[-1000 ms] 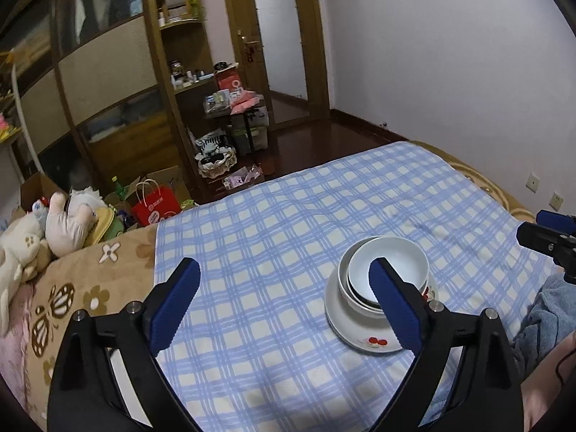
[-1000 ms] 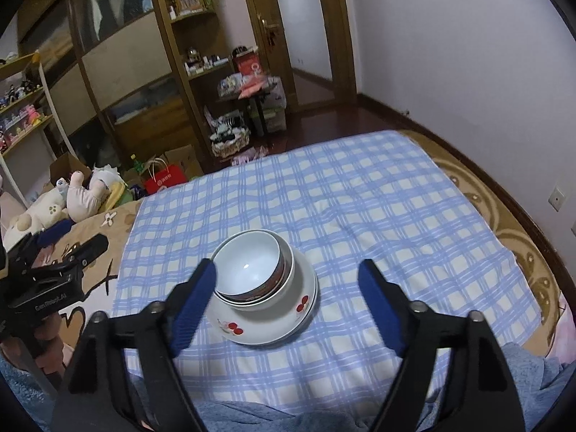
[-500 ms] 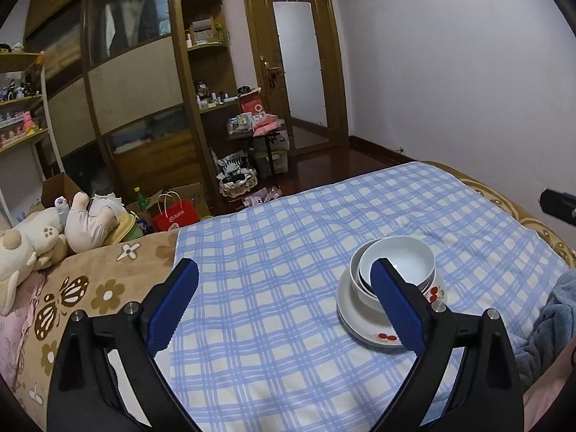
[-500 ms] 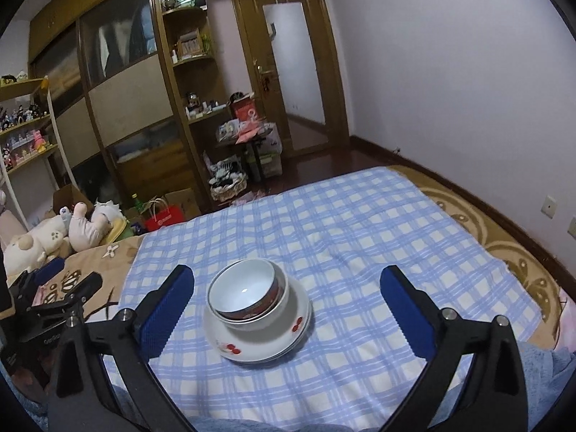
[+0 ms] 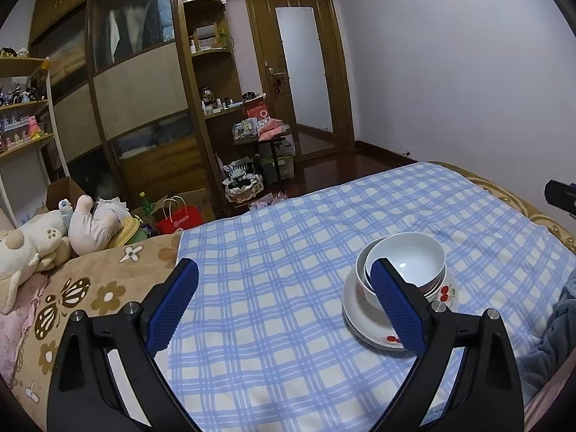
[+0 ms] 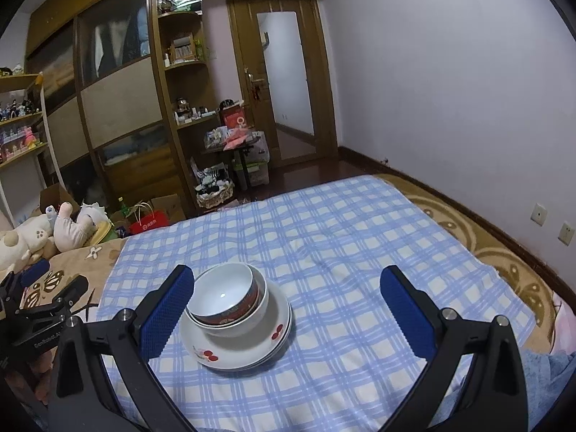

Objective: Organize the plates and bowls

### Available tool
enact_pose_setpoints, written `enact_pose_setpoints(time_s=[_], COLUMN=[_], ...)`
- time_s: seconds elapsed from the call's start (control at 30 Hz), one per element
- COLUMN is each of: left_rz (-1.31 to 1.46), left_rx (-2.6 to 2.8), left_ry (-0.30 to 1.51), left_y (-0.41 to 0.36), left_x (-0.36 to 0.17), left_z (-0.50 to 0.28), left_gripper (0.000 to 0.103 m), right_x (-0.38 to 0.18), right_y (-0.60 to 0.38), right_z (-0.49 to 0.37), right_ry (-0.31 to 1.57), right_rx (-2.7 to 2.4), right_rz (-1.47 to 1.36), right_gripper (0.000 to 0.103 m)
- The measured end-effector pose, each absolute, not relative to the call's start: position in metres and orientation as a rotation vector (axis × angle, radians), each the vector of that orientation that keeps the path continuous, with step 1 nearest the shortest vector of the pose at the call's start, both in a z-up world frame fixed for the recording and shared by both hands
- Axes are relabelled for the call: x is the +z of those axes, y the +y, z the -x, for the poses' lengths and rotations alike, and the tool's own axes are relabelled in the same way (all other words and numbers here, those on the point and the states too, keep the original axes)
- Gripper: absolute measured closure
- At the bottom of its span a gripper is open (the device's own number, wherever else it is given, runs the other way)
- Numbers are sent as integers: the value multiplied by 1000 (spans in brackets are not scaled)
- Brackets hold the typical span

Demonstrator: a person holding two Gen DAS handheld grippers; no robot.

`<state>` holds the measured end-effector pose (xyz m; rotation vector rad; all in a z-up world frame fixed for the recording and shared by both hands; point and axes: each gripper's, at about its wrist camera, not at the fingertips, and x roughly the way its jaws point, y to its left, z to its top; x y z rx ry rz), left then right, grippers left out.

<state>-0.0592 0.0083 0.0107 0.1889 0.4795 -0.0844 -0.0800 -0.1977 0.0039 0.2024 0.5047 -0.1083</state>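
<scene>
A stack of white bowls nested on white plates with red cherry prints sits on the blue checked cloth. It also shows in the right wrist view: bowls on the plates. My left gripper is open and empty, held above the cloth to the left of the stack. My right gripper is open and empty, above the cloth just right of the stack. The left gripper's body shows at the left edge of the right wrist view.
The cloth lies on a bed with a brown flowered blanket. Plush toys lie at the left. A wooden wardrobe, shelves, a red bag and a door stand beyond. The wall is at the right.
Both grippers have lifted and tilted up, so more of the room shows. The stack now sits lower in both views. The right gripper's fingers have spread wider apart.
</scene>
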Motion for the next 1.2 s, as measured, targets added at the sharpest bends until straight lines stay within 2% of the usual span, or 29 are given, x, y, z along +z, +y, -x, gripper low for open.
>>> enact_pose_setpoints(time_s=[1.2], left_rz=[-155], left_rx=[-80], left_ry=[493], left_y=[13], left_x=[0], left_z=[51], left_gripper=[8], right_x=[-5], right_y=[-208], right_z=[75], right_ry=[527], right_rx=[-156], right_rz=[-213], right_gripper=[0])
